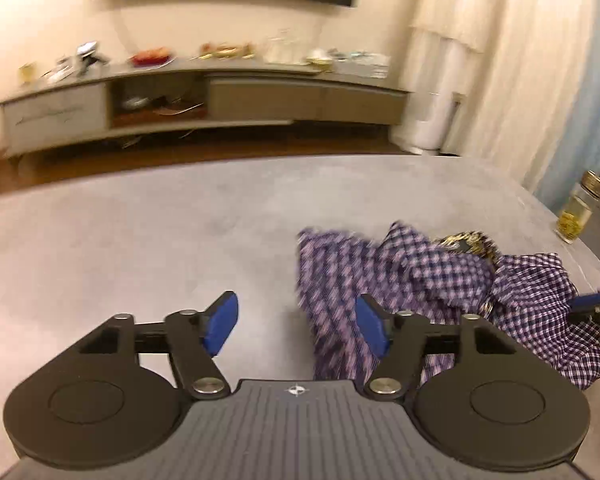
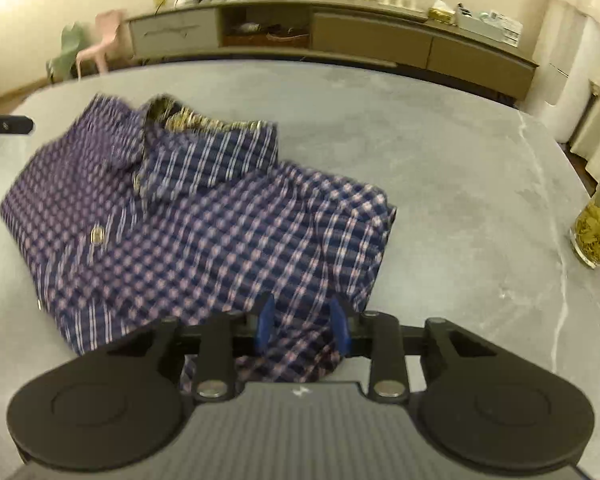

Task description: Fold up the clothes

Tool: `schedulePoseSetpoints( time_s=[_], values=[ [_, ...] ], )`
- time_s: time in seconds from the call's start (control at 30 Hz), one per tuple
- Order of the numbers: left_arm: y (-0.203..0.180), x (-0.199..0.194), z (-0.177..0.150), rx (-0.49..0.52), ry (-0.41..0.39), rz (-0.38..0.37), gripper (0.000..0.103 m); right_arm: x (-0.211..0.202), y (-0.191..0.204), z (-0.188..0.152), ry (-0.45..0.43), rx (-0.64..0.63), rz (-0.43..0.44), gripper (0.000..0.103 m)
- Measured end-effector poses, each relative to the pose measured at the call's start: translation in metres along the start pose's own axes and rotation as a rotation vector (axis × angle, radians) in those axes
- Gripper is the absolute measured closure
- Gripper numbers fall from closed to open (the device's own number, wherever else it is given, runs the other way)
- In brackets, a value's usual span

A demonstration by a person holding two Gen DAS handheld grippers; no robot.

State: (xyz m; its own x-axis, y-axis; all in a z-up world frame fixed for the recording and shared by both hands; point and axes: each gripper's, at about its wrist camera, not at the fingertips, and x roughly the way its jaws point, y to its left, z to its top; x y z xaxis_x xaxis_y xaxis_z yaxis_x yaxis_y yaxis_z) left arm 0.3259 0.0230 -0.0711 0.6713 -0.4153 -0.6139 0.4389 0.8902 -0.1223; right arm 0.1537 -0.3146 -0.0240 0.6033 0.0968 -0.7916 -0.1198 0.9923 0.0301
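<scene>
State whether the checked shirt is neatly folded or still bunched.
Bunched: the shirt lies rumpled in uneven layers on the table, collar crooked.

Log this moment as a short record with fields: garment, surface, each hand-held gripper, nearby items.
garment: purple checked shirt, crumpled and partly folded, collar with patterned lining facing up
surface: grey table, shirt lying on it
left hand-held gripper: open, empty, beside the shirt's edge, blue fingers spread wide
right hand-held gripper: fingers partly closed around a bunch of shirt fabric at the near edge; firm grip not certain
nearby items: glass jar with yellow contents at the table's right edge
background: long low cabinet against the wall
</scene>
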Motion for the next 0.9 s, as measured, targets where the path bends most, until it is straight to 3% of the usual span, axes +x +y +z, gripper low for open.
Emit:
schedulePoseSetpoints(
  time_s=[0.07,0.17,0.3,0.37,0.47,0.57,0.77,0.83,0.9],
  values=[
    [-0.004,0.023,0.011,0.03,0.005,-0.03,0.034,0.006,-0.006,0.009,-0.052,0.04,0.002,0.064],
    [-0.009,0.065,0.023,0.053,0.022,-0.025,0.034,0.014,-0.015,0.023,-0.13,0.1,0.004,0.063],
    [-0.009,0.103,0.033,0.072,0.042,-0.076,0.039,0.047,-0.047,0.029,-0.067,0.179,0.005,0.069],
    [-0.003,0.126,0.035,0.058,0.104,-0.06,0.053,0.057,-0.06,0.03,-0.043,0.209,0.007,0.064],
    [0.01,0.145,0.035,0.004,0.134,-0.047,0.055,0.062,-0.074,0.027,-0.022,0.237,0.012,0.066],
    [0.015,0.145,0.033,-0.014,0.122,0.002,0.065,0.066,-0.065,0.026,-0.029,0.177,-0.027,0.066],
    [0.007,0.117,0.016,0.032,0.114,0.121,0.065,0.057,-0.057,0.032,-0.117,0.125,-0.108,0.064],
    [0.003,0.081,0.016,0.032,0.037,0.145,0.065,0.053,-0.054,0.035,-0.15,0.106,-0.138,0.063],
    [-0.009,0.048,0.018,0.021,-0.05,0.098,0.065,0.049,-0.05,0.037,-0.184,0.087,-0.169,0.064]
  ],
)
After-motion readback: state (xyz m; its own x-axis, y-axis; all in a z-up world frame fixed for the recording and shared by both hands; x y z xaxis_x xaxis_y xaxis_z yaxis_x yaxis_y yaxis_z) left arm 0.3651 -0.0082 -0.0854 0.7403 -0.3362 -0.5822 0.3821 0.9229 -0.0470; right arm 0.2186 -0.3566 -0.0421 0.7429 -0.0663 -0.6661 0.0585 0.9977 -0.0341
